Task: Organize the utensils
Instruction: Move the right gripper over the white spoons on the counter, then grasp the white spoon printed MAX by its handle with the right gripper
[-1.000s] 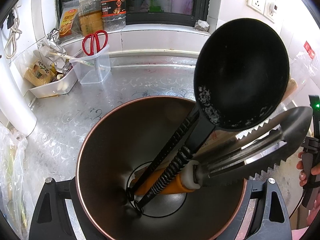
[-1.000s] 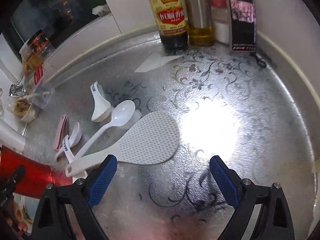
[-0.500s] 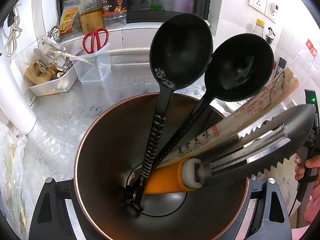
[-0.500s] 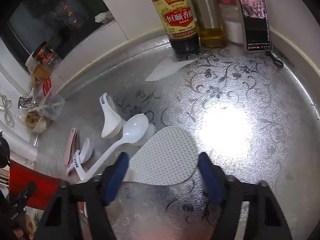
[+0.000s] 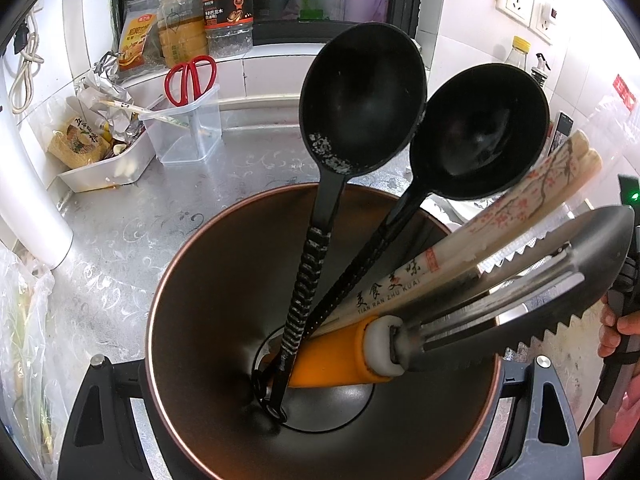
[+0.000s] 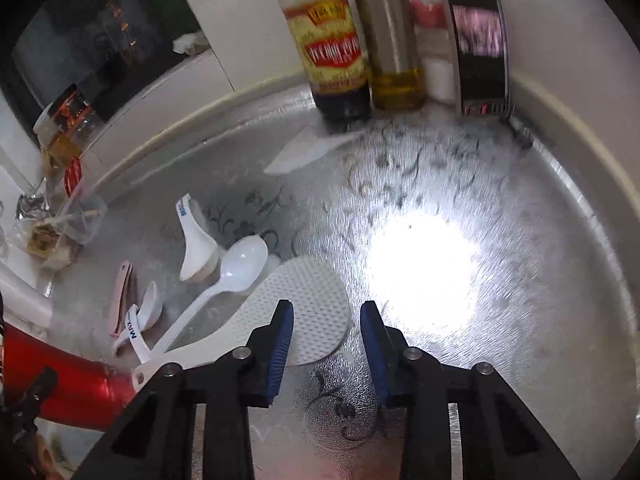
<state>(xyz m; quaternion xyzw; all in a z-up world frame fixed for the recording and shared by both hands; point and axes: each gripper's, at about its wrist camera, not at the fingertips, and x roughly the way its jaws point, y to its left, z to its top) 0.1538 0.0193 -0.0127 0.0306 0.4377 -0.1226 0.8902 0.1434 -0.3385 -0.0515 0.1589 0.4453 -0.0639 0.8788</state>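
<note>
My left gripper is shut on a dark utensil holder [image 5: 224, 320] with a copper rim; its fingertips are hidden behind it. Inside stand two black ladles [image 5: 360, 96], a chopstick pack [image 5: 480, 236] and an orange-handled peeler [image 5: 520, 300]. My right gripper [image 6: 326, 328] is partly closed and empty, hovering just above the counter at the right edge of a white rice paddle [image 6: 304, 312]. A white plastic spoon [image 6: 236, 268], two ceramic soup spoons [image 6: 196, 240] and a pink utensil [image 6: 120, 296] lie to its left. The holder shows red at lower left [image 6: 72, 388].
A vinegar bottle [image 6: 332, 48], oil bottle [image 6: 392, 40] and phone [image 6: 480, 44] stand at the counter's back wall. A clear container with red scissors [image 5: 192, 120], a white tray [image 5: 108, 160] and jars sit near the window. A glare spot lies right of the paddle.
My right gripper's jaws have narrowed from wide open and moved forward to the paddle's right edge. In the holder a ladle swung left, uncovering a second ladle and the chopstick pack.
</note>
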